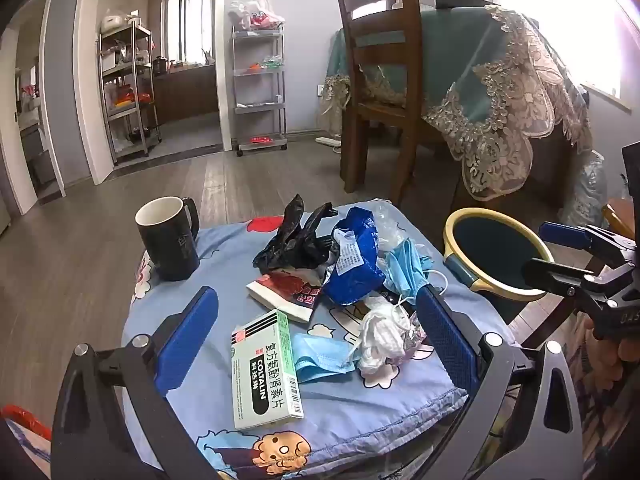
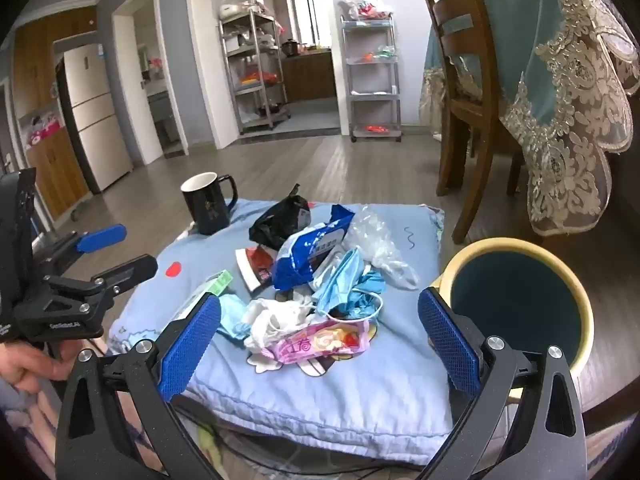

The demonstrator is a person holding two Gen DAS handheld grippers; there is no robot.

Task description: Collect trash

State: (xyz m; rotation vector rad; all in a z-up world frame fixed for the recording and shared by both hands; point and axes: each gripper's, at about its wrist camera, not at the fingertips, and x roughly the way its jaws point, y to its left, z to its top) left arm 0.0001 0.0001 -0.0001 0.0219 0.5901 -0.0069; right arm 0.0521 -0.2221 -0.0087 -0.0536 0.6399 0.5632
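Observation:
Trash lies heaped on a light blue cartoon cloth [image 1: 360,404]: a green-white medicine box [image 1: 266,368], blue face masks [image 1: 404,268], white crumpled tissue [image 1: 380,336], a blue wrapper [image 1: 356,260], a black bag [image 1: 296,236] and a red-white packet [image 1: 284,292]. The right wrist view adds a pink wrapper [image 2: 320,340] and clear plastic [image 2: 376,240]. My left gripper [image 1: 318,332] hovers open over the box and tissue. Over the pink wrapper, my right gripper [image 2: 320,340] is open too. Neither holds anything. A yellow-rimmed bin [image 2: 584,300] stands to the right.
A black mug [image 1: 168,236] stands at the cloth's far left corner. Beyond are a wooden chair [image 1: 376,92] and a table under a teal lace cloth [image 1: 500,92]. Wood floor surrounds the low surface. A hand [image 2: 28,364] holds the left gripper's handle.

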